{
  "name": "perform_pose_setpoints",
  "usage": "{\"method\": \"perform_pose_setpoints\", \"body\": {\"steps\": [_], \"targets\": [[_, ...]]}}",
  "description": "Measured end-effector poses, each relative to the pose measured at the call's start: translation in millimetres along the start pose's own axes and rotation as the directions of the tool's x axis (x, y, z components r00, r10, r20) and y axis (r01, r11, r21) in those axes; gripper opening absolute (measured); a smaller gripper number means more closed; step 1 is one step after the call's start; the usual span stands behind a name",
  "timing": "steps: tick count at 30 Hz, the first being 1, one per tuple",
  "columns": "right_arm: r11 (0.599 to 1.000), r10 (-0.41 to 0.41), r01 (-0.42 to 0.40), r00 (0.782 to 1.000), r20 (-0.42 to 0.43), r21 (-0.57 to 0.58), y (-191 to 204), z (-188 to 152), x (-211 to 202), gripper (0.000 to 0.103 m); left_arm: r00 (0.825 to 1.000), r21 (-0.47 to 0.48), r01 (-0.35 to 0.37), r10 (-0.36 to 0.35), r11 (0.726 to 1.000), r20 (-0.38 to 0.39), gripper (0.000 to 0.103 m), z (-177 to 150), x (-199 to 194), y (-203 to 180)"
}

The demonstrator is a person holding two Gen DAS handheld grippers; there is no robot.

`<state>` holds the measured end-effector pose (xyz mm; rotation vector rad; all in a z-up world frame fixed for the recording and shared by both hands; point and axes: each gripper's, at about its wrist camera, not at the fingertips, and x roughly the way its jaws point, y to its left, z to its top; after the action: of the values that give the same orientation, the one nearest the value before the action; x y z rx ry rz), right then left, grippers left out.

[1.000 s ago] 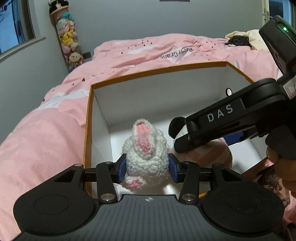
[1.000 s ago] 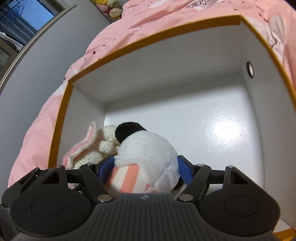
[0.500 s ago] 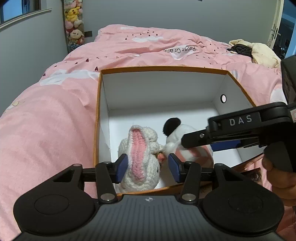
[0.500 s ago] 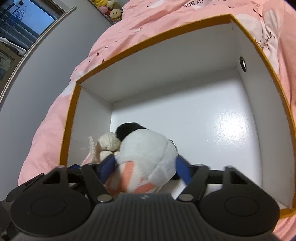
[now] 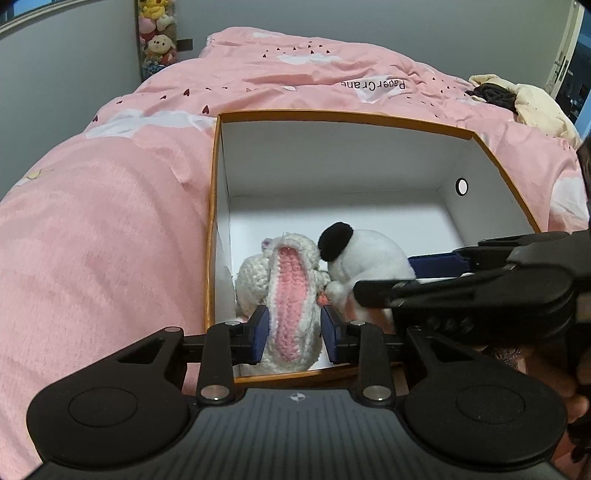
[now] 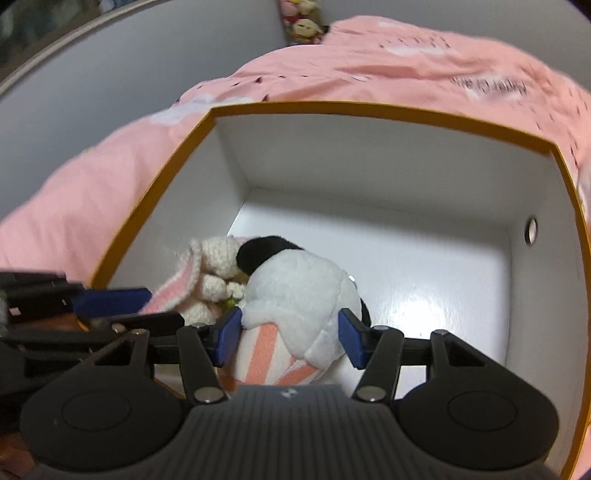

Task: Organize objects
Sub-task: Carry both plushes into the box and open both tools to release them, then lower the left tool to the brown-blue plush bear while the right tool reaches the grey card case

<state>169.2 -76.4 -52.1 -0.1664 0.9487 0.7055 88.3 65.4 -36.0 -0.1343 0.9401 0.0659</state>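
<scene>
A white and pink crocheted bunny lies in the near left corner of an orange-rimmed white box. A white plush with a black ear and pink stripes lies beside it on the right. My left gripper is open, its blue pads either side of the bunny's pink ear. My right gripper is open around the striped plush, pads apart from it. The bunny shows left of the plush in the right wrist view. The right gripper also shows in the left wrist view.
The box sits on a bed with a pink duvet. Plush toys hang in the far wall corner. Cream and dark clothes lie at the far right of the bed. The box's far half holds nothing.
My left gripper let go of the bunny and drew back and up. My right gripper opened off the striped plush and pulled back. Both toys now rest in the box.
</scene>
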Motion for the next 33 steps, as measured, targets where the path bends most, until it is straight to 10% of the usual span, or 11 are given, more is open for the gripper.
{"method": "perform_pose_setpoints", "body": {"steps": [13,21,26,33], "targets": [[0.990,0.069,-0.057,0.994,-0.087,0.128,-17,-2,11,0.060,0.999,0.008,0.003,-0.003,1.000,0.035,0.033,-6,-15,-3],[0.996,0.020,-0.028,0.996,0.082,0.089,-3,-3,-60,0.061,0.992,0.019,0.067,-0.068,0.998,0.103,0.033,-8,-63,-9],[0.997,0.019,-0.037,0.971,0.236,0.070,1,-28,-104,0.078,0.988,0.012,0.146,-0.147,0.989,0.049,0.036,-19,-82,-6],[0.989,-0.113,0.089,0.970,0.217,0.117,-3,-76,-127,0.077,0.975,0.001,0.212,-0.211,0.977,-0.070,0.058,-49,-78,-15]]}}
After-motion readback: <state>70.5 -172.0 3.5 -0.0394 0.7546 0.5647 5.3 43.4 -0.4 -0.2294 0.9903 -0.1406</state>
